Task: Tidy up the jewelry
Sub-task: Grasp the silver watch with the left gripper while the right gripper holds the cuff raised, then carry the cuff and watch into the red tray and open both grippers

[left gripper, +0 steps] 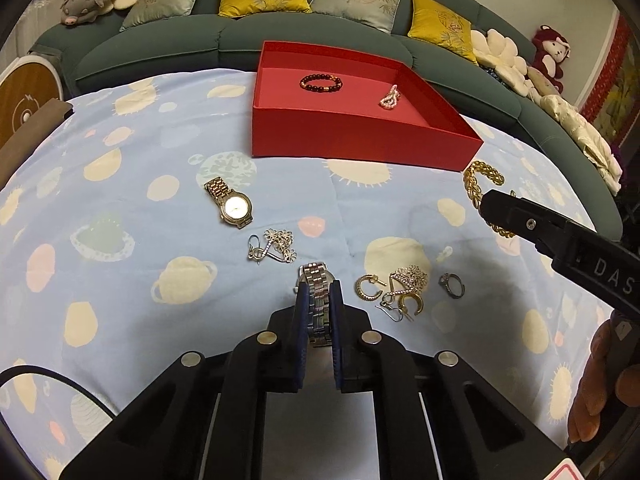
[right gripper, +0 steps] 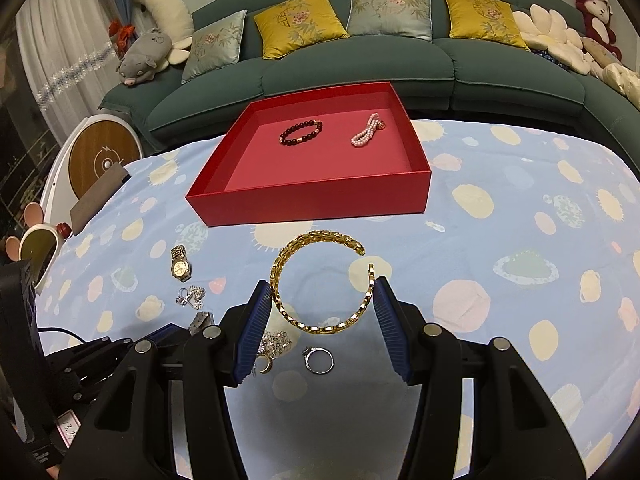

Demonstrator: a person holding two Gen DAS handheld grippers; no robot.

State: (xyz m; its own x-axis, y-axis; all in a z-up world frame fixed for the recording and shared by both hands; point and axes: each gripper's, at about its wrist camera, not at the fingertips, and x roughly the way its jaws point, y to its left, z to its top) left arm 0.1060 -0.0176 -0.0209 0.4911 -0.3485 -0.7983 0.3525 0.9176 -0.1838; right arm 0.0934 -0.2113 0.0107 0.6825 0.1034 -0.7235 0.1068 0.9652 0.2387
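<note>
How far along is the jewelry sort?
Early. Done: the dark beaded bracelet and pearl bracelet lie in the red box. In hand: the left gripper is shut on the silver watch; the right gripper is open around the gold chain bracelet. Left on the cloth: gold watch, silver ring and the earrings.
</note>
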